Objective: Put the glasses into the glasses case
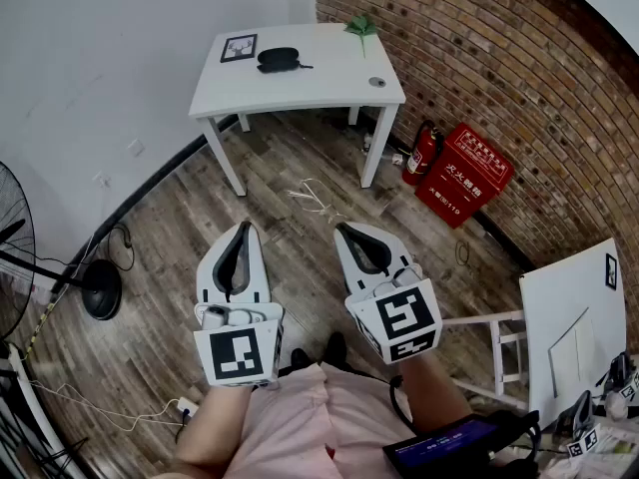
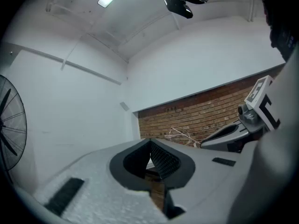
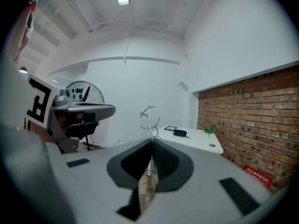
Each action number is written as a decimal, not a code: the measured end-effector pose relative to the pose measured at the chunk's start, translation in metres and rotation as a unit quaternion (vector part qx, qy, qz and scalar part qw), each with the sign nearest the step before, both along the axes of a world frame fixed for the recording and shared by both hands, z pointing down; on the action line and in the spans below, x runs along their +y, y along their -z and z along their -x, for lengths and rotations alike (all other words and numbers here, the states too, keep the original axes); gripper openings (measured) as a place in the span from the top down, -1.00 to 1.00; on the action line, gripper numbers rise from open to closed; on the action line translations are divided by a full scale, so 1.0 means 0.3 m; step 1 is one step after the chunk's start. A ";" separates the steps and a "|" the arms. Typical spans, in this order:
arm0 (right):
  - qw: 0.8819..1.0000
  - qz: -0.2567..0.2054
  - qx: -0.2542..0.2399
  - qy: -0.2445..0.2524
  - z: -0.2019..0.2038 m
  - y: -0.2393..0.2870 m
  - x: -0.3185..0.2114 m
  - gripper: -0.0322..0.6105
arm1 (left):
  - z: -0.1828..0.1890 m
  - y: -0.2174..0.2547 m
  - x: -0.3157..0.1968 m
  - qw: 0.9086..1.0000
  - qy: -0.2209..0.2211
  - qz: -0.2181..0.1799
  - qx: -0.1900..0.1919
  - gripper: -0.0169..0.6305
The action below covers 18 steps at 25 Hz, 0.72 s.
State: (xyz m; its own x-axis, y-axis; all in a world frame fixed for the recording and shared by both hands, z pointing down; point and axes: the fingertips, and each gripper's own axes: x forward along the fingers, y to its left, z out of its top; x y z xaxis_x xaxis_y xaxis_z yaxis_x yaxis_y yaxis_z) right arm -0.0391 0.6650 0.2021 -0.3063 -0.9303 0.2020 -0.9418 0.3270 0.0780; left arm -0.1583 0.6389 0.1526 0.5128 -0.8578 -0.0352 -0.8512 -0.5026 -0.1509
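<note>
Red box (image 1: 462, 173), well ahead and to the right of the right gripper (image 1: 346, 230): white Chinese characters, with "119" on its lower line. Nothing else legible

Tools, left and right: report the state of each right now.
Left tool: closed, jaws together, holding nothing.
Right tool: closed, jaws together, holding nothing.

A white bench (image 1: 300, 88) at the top of the frame carries a black glasses case (image 1: 278, 60) and a green sprig (image 1: 360, 28), the upper-right wall (image 1: 519, 48) is red-brown brick, a red box (image 1: 464, 175) below it, and the left tool (image 1: 244, 226) and right tool (image 1: 342, 228) are pale grey with black-and-white square markers.
</note>
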 end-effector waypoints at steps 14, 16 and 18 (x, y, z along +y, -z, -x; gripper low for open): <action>1.000 0.000 -0.006 0.013 -0.098 -0.026 -0.077 0.85 | -0.092 -0.058 -0.069 1.000 0.012 0.015 -0.006 0.94; 1.000 -0.002 -0.003 0.013 -0.118 -0.029 -0.093 0.85 | -0.105 -0.073 -0.077 1.000 0.015 0.019 -0.007 0.94; 1.000 -0.003 0.001 0.013 -0.134 -0.034 -0.112 0.85 | -0.116 -0.089 -0.087 1.000 0.018 0.024 -0.009 0.94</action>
